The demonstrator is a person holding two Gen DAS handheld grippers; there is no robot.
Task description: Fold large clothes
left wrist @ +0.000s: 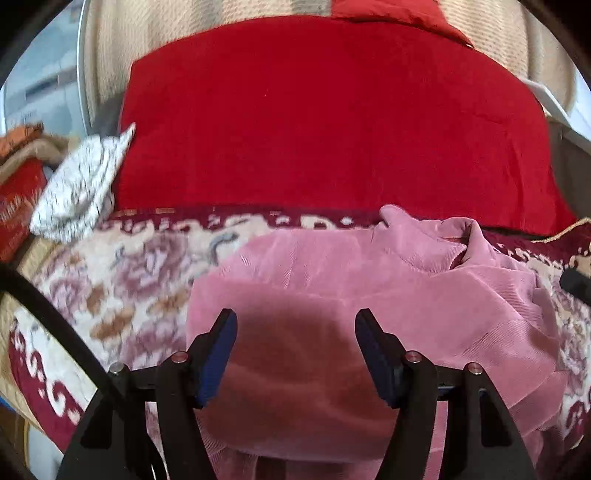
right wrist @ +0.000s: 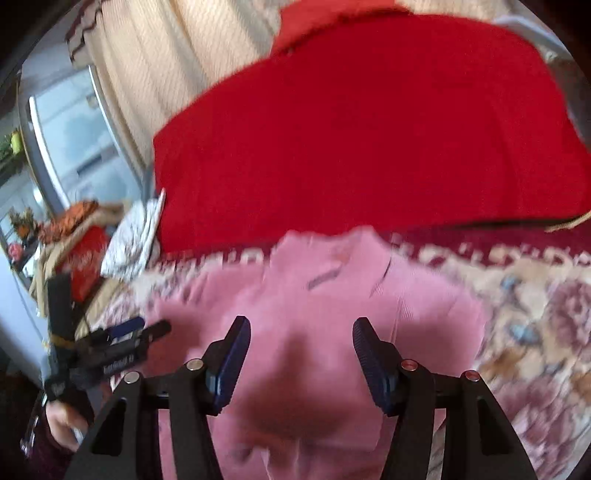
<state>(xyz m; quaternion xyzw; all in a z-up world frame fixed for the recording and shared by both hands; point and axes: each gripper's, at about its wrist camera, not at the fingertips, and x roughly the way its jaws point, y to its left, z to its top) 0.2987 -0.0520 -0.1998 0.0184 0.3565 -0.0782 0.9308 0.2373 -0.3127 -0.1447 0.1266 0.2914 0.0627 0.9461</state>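
Note:
A pink ribbed garment (left wrist: 369,295) lies crumpled on a flowered cream-and-maroon blanket (left wrist: 129,280), its collar bunched at the far right. My left gripper (left wrist: 297,314) hovers over the garment's near part, open, nothing between its blue pads. In the right wrist view the same garment (right wrist: 332,295) spreads below my right gripper (right wrist: 301,322), also open and holding nothing. The left gripper (right wrist: 147,326) shows at that view's left edge, over the garment's left border, with a hand (right wrist: 62,421) behind it. One dark finger (left wrist: 576,284) of the right gripper peeks in at the left wrist view's right edge.
A big red cushion or folded cover (left wrist: 332,129) lies right behind the garment. A white speckled cloth (left wrist: 81,184) and a pile of orange and red textiles (left wrist: 18,177) sit at the left. Beige curtains (left wrist: 221,14) hang behind. A black cable (left wrist: 55,314) crosses the lower left.

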